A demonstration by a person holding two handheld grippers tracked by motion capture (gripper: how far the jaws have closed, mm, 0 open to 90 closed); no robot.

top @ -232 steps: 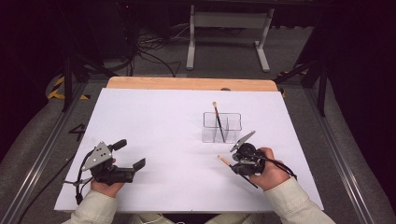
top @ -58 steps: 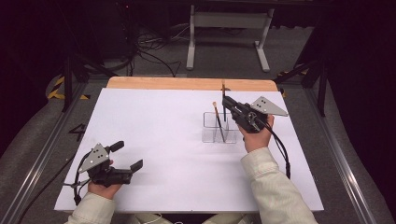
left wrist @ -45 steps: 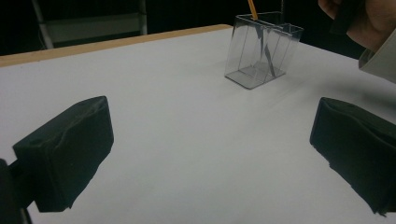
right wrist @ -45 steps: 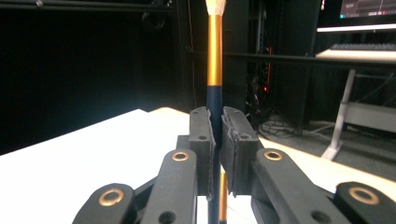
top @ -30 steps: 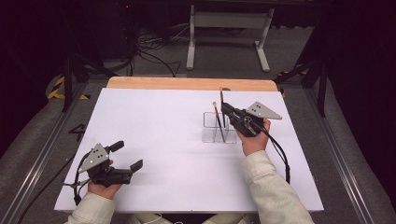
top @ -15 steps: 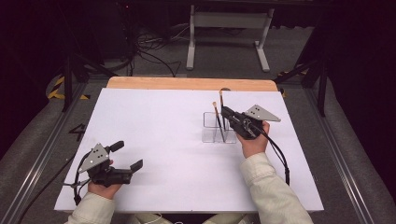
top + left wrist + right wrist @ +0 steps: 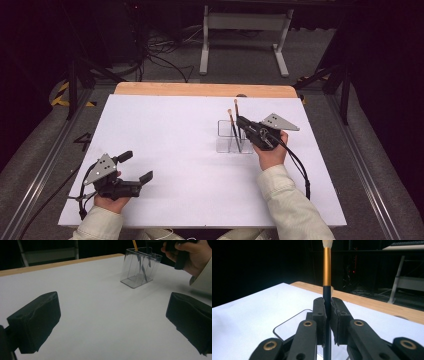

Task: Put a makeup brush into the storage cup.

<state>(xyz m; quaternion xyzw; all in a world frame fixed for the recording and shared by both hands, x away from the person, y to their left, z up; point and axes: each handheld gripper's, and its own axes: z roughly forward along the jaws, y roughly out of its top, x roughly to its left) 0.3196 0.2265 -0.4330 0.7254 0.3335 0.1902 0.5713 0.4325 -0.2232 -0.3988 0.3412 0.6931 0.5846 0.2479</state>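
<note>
Right gripper (image 7: 327,315), clamped on the brush (image 7: 326,267) above the clear holder (image 7: 235,137): keep it upright, lower, then release. Left gripper (image 7: 112,322) idles with jaws apart, well away from the holder.

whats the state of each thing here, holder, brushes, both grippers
clear holder: upright on the white table.
first brush: standing in the holder, bristles up.
second brush: upright, clamped over the holder.
right gripper: shut on the second brush.
left gripper: open, holding nothing.

White table (image 7: 165,135), metal stand (image 7: 245,22) behind
</note>
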